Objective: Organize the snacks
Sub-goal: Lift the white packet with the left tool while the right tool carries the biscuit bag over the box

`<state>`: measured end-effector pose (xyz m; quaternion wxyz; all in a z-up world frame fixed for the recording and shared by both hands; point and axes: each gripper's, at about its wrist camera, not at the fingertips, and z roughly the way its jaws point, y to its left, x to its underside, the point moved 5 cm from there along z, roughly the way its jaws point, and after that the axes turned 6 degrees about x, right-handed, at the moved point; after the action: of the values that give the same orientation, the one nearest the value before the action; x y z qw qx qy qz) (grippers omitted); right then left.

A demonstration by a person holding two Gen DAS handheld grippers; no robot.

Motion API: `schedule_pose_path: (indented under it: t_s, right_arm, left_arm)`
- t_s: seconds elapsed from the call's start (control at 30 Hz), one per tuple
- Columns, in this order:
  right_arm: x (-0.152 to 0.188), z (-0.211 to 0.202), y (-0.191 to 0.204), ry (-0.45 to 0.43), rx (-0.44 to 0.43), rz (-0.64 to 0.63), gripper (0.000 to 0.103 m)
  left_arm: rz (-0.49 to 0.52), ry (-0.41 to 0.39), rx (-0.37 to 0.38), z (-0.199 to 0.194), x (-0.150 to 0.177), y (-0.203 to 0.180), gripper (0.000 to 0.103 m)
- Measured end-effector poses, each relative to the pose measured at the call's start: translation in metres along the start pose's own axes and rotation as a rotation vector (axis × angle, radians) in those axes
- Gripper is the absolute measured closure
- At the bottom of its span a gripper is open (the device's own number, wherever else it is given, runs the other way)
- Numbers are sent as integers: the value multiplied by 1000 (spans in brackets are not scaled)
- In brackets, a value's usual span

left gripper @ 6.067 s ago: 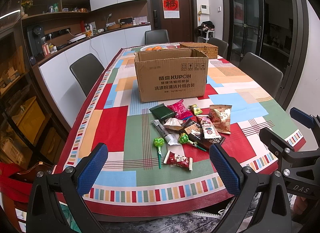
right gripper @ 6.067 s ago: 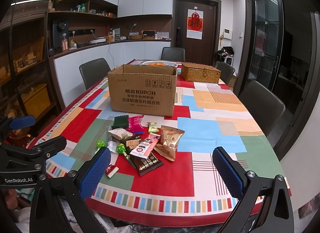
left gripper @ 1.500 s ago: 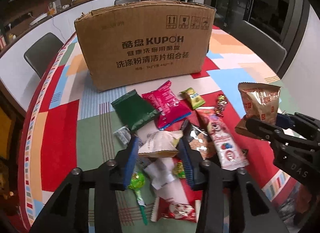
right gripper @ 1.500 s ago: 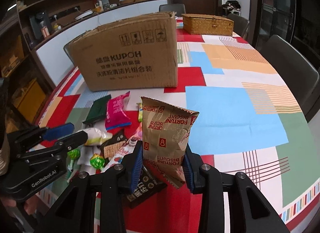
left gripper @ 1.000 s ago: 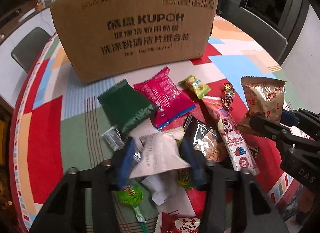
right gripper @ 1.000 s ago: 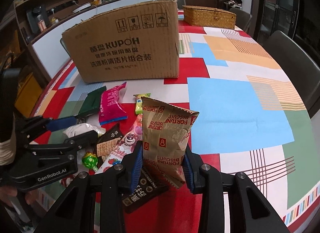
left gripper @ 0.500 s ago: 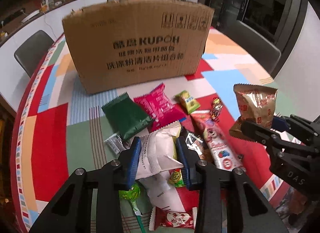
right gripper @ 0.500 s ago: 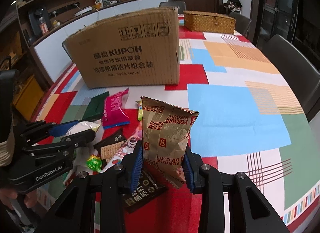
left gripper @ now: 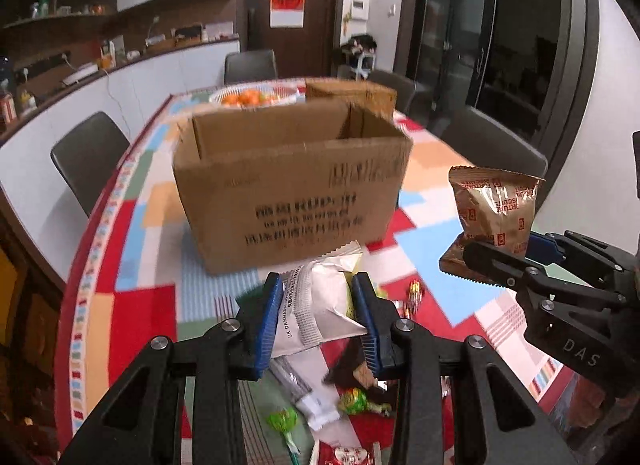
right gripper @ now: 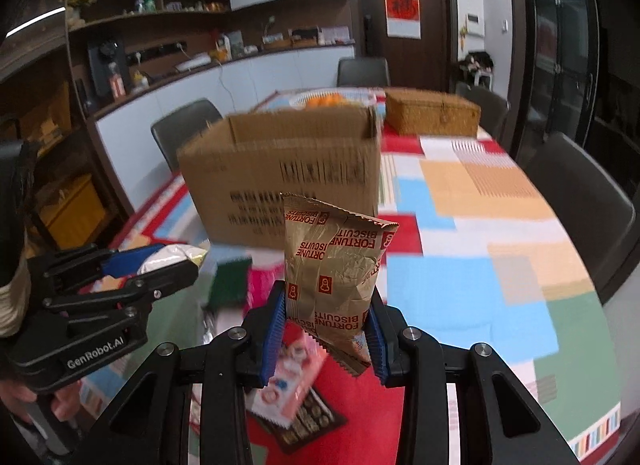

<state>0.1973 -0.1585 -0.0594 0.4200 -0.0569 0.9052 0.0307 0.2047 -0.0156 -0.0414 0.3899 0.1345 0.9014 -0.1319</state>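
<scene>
Left view only – lollipops (left gripper: 282, 423); right – wicker box (right gripper: 433, 111)

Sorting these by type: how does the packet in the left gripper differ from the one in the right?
The white packet is white and silvery with small black print; the gold packet is shiny brown-gold with red "Fortune Biscuits" lettering. The white packet lies tilted sideways in the left gripper; the gold one stands upright in the right gripper. Both are sealed, crimp-edged, held off the table.

Cardboard box (left gripper: 292, 189) stands mid-table. Snack pile (left gripper: 352, 401) lies on tablecloth (left gripper: 132, 305) in front of box. Woven basket (right gripper: 432, 111) and fruit plate (left gripper: 256, 96) sit behind box. Chair (left gripper: 86, 157) is left of box.
</scene>
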Motion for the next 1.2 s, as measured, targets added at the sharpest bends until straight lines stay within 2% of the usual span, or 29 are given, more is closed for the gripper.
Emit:
schedule_pose_path:
  t_s: [0.3, 0.63, 0.9, 1.2]
  right_arm:
    - [-50, -1, 7, -98, -40, -10, 66]
    - [-111, 17, 5, -174, -61, -8, 66]
    - [-146, 55, 11, -143, -102, -23, 65]
    - [-159, 104, 13, -65, -107, -37, 65]
  left_arm:
    - [8, -115, -42, -13, -52, 15, 67]
    - [15, -193, -83, -9, -102, 34, 67]
    - [-7, -175, -102, 22, -128, 58, 67]
    - [-40, -91, -125, 69, -135, 79, 67]
